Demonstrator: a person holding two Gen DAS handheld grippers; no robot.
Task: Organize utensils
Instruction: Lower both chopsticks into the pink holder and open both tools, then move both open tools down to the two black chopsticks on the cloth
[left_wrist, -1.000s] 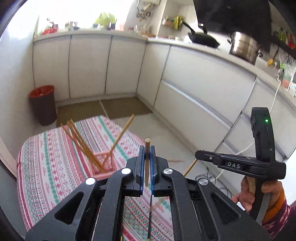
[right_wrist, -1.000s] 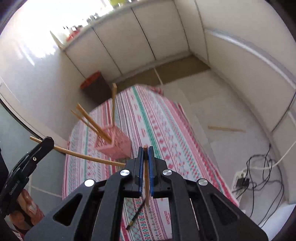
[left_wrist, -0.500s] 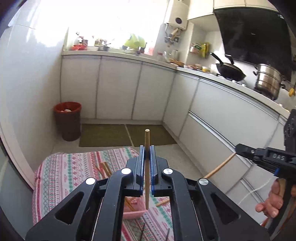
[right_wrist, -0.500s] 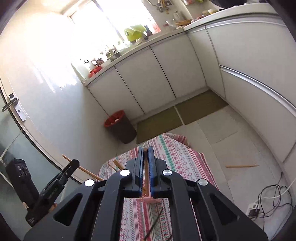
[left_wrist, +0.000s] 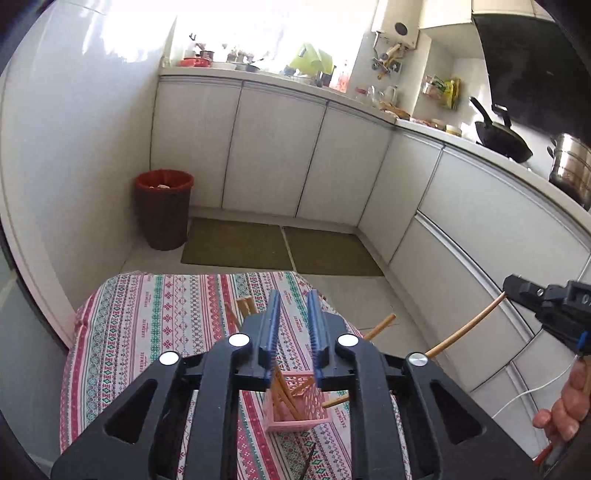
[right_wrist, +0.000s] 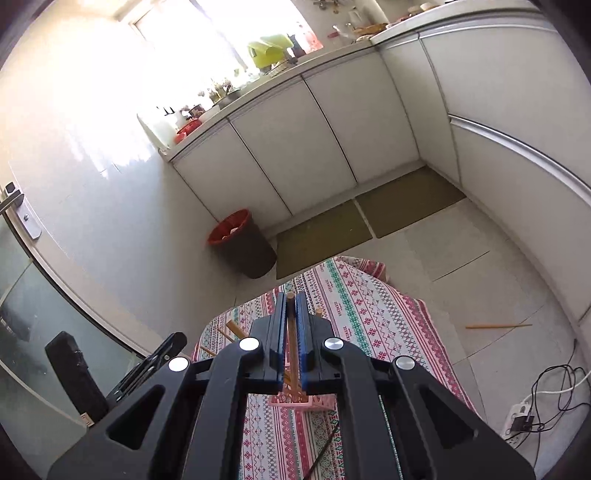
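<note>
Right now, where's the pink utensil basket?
In the left wrist view the pink basket stands on the patterned tablecloth, low centre, just below the opening left gripper, holding several chopsticks.

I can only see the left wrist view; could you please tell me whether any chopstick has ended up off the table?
Observer: Yes, one loose chopstick lies on the floor tiles, right of the table.
Operator: Is anything near it?
Observer: A power strip with tangled cables sits on the floor, nearer the camera.
Operator: And the right gripper?
Observer: It is shut on a held chopstick, whose top end pokes just past the pads.
</note>
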